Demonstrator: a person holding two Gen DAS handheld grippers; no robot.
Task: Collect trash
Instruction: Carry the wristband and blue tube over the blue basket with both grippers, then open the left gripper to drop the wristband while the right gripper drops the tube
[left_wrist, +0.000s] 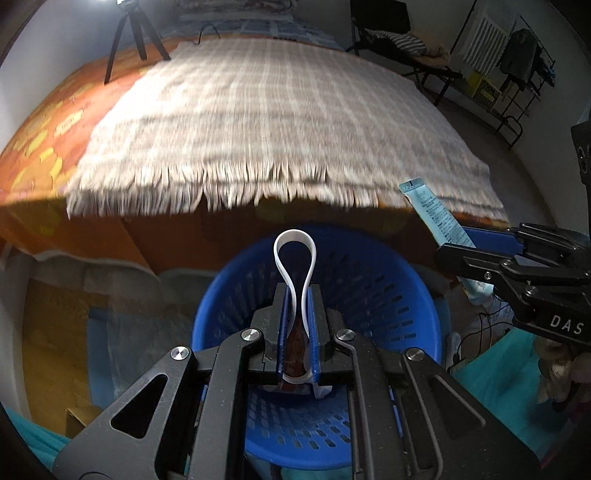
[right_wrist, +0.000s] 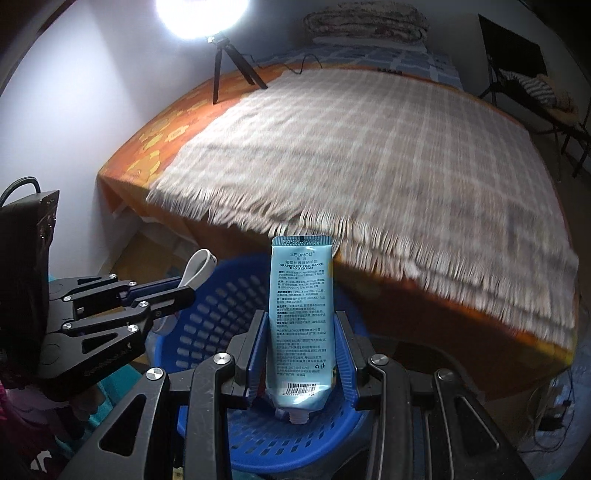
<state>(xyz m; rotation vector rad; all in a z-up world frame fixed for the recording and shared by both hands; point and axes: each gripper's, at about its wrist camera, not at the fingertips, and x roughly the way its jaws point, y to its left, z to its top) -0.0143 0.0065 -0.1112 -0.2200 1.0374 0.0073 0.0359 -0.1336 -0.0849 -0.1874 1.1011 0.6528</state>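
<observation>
Here, both grippers hold trash above the blue basket (left_wrist: 399, 295) beside the bed (left_wrist: 258, 110).

The left gripper (left_wrist: 298, 325) is clamped on a looped white strip (left_wrist: 294, 258); the right gripper (right_wrist: 301, 354) squeezes a hand-cream tube (right_wrist: 301, 306) (cap end down). Best release looks like centring each over the basket, then parting the jaws low.

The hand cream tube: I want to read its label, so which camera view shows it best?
The right wrist view. There the hand cream tube faces the camera, held between the right tool fingers, its print and barcode visible. The left wrist view shows it only small and slanted at the right edge, text unreadable.
</observation>
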